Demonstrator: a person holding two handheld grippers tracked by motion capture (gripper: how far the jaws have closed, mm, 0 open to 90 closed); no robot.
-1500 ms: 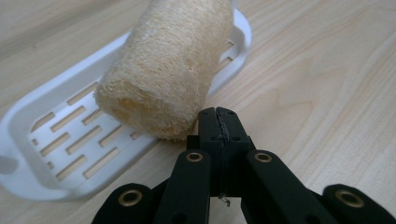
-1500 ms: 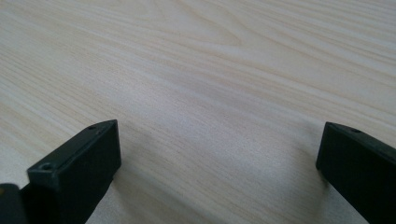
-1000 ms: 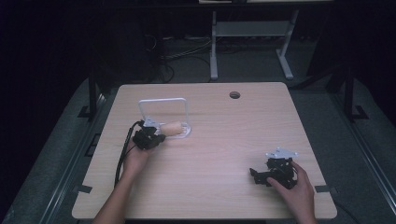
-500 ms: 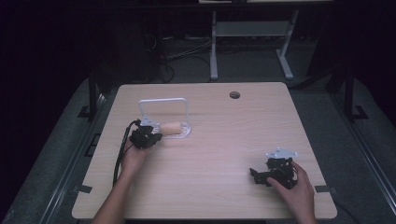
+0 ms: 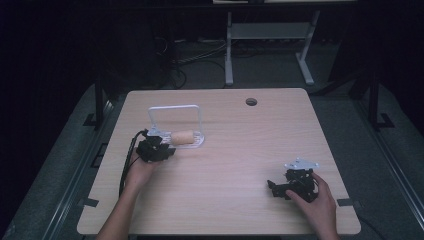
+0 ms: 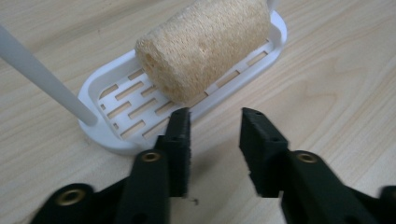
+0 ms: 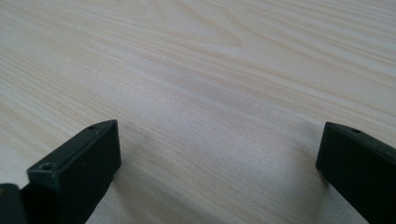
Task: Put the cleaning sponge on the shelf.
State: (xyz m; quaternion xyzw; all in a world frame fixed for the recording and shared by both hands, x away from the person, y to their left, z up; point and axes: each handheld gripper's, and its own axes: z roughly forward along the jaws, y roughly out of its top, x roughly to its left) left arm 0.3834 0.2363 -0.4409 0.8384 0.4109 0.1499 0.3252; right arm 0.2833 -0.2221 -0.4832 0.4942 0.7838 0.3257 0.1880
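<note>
Left gripper [image 6: 212,128] level beside loofah [image 6: 205,44] (jaws just opening), right gripper [image 5: 280,187] resting agape

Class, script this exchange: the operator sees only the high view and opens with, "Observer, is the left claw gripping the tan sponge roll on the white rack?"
Observer: No. The left claw has just been opening. Nothing sits between its black jaws, and the tan cylindrical loofah sponge lies just beyond them.
Operator: What is the sponge resting on?
Observer: A white slotted plastic tray. The roll lies on its side across the slots, with one porous end facing the claw.
Operator: And the right claw?
Observer: The right claw stands wide open, with bare pale wooden table between its jaws.
</note>
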